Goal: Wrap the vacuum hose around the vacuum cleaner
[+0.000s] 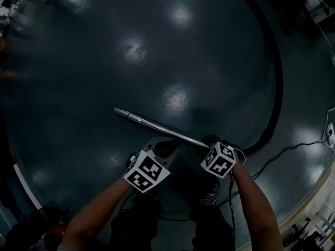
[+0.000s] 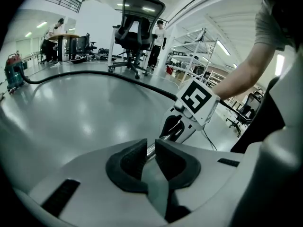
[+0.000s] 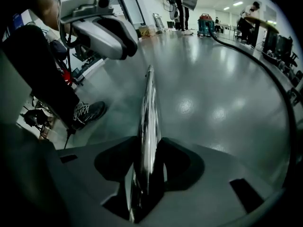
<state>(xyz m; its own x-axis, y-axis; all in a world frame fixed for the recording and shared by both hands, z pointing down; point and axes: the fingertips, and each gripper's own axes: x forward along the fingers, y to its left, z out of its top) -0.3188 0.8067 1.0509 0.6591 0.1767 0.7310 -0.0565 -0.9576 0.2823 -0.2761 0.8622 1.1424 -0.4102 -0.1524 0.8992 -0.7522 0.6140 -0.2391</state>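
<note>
Over dark floor [image 1: 104, 61]: wand [image 1: 162, 128] axis far-left to near-right; right gripper [image 3: 150, 150] fingers [image 3: 182, 162] pinching near end, left gripper [image 2: 150, 150] fingers slightly spread beside.

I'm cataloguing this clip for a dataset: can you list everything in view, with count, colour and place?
Shiny chrome metal wand tube: one, silver, ahead of the person, clamped in the right tool.
Ribbed black vacuum hose: one, black, arcing over the floor from wand to cleaner.
Canister vacuum cleaner: one, teal and red, far off.
Swivel office chair: one, black, beyond the hose.
Thin floor cable: one, black, at the person's right.
Bystanders: several, far background.
Sneaker: one, dark, white laces, near the wand.
Left tool: one, grey, jaws slightly apart, empty.
Right tool: one, grey, shut on the wand.
</note>
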